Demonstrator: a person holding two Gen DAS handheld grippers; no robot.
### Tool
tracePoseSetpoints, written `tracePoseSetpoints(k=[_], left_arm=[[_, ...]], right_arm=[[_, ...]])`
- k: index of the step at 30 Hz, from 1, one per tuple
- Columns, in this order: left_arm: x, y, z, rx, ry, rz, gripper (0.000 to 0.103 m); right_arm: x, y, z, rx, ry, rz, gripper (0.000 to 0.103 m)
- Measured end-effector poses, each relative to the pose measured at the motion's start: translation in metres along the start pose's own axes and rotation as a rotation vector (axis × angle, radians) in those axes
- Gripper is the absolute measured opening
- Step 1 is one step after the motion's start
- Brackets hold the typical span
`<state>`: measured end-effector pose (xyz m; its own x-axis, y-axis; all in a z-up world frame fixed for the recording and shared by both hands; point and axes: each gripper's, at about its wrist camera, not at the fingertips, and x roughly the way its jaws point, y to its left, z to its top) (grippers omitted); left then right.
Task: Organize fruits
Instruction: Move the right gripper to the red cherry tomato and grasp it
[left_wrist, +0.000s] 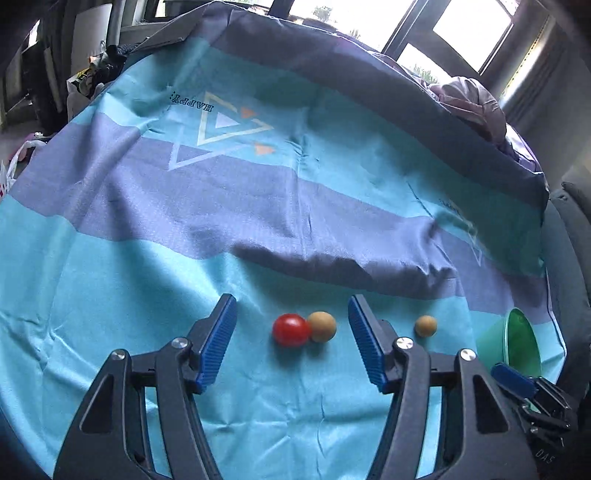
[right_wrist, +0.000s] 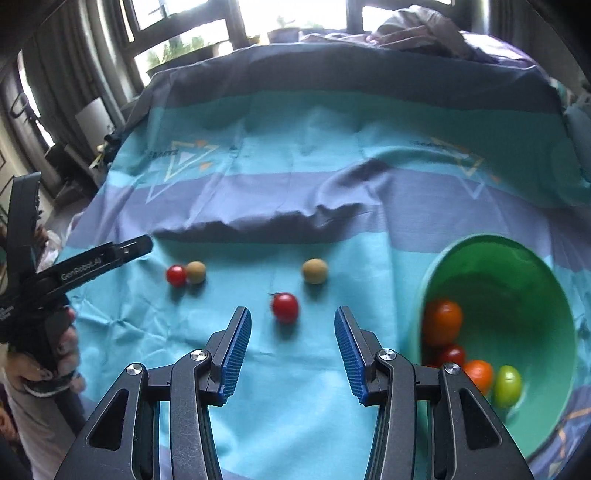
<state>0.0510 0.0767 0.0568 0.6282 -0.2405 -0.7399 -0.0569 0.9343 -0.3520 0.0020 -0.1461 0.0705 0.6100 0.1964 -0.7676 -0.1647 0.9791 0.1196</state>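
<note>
The left gripper (left_wrist: 291, 332) is held low over the striped bedsheet (left_wrist: 258, 206), angled forward and downward. Its jaws are spread wide and nothing is gripped between them. Ahead of the gap, a red cherry tomato (left_wrist: 290, 329) and a tan round fruit (left_wrist: 322, 326) are seen touching each other on the turquoise band of the sheet. A second, smaller-looking tan fruit (left_wrist: 426, 326) lies apart, to the right of the right finger. At the right edge, part of the green bowl (left_wrist: 517, 343) is visible.

The right gripper (right_wrist: 293, 350) is likewise held low and pitched forward, jaws released and wide apart. A single red cherry tomato (right_wrist: 285, 307) rests on the sheet just ahead of the gap, untouched by either blue pad (right_wrist: 236, 354). Further ahead and slightly right, a tan fruit (right_wrist: 315, 271) is seen. To the far left, the touching tomato (right_wrist: 176, 275) and tan fruit (right_wrist: 195, 272) pair is visible, near the left gripper's tip.

The green bowl (right_wrist: 535, 288) sits to the right of the right gripper. Orange-red tomatoes (right_wrist: 442, 322), a red tomato (right_wrist: 452, 355) and one green fruit (right_wrist: 508, 385) are contained in it. At the left edge of the right wrist view, the person's hand (right_wrist: 55, 354) is wrapped around the left gripper's handle.
</note>
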Motion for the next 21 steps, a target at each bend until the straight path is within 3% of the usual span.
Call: tracePoseSetpoints(k=[2, 5, 9, 17, 21], left_arm=[[0.012, -0.004, 0.001, 0.015, 0.039, -0.003, 0.055], [0.021, -0.017, 0.0, 0.062, 0.063, -0.017, 0.054], [0.033, -0.022, -0.005, 0.093, 0.093, 0.006, 0.05], [0.049, -0.013, -0.006, 0.071, 0.145, 0.007, 0.045], [0.056, -0.012, -0.008, 0.081, 0.166, 0.009, 0.046]], right_arm=[[0.023, 0.007, 0.009, 0.012, 0.07, 0.057, 0.048], [0.055, 0.013, 0.015, 0.034, 0.129, -0.008, 0.048], [0.075, 0.006, 0.009, 0.075, 0.138, 0.009, 0.048], [0.088, 0.003, 0.007, 0.05, 0.126, -0.058, 0.048], [0.096, 0.002, 0.006, 0.037, 0.146, -0.066, 0.038]])
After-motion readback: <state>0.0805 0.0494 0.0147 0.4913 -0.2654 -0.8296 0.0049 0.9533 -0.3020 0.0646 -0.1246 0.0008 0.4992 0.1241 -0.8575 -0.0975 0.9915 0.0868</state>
